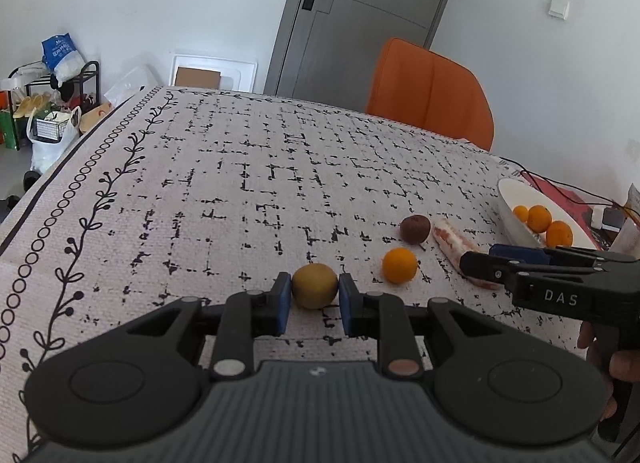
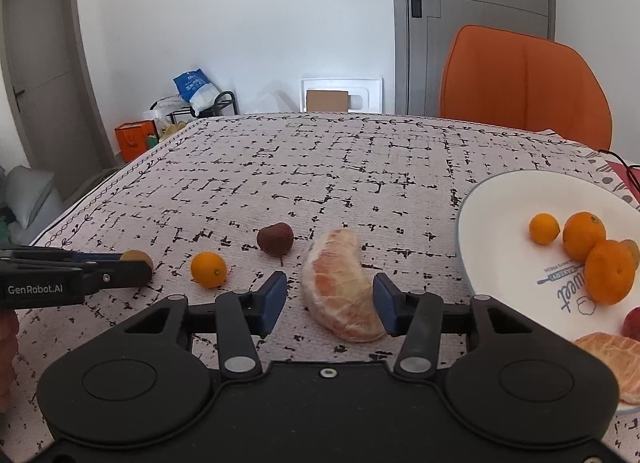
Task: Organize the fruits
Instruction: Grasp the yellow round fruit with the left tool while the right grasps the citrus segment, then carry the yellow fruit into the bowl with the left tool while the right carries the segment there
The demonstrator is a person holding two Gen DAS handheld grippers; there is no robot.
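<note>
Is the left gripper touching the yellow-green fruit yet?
Touching. In the left wrist view both blue pads of the left gripper sit flush against the yellow-green fruit, with no gap showing on either side.

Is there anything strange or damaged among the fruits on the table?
Yes. The dark brown fruit behind the peeled citrus segment looks shrivelled and discoloured, possibly spoiled, unlike the bright orange beside it.

Soft, even daylight fills both wrist views, leaving only faint shadows under the fruit on the patterned tablecloth (image 1: pixel 240 183). Fisheye distortion bows the grey door (image 2: pixel 480 23) and walls, with dark vignetting in the corners. Focus stays sharp, without glare.
</note>
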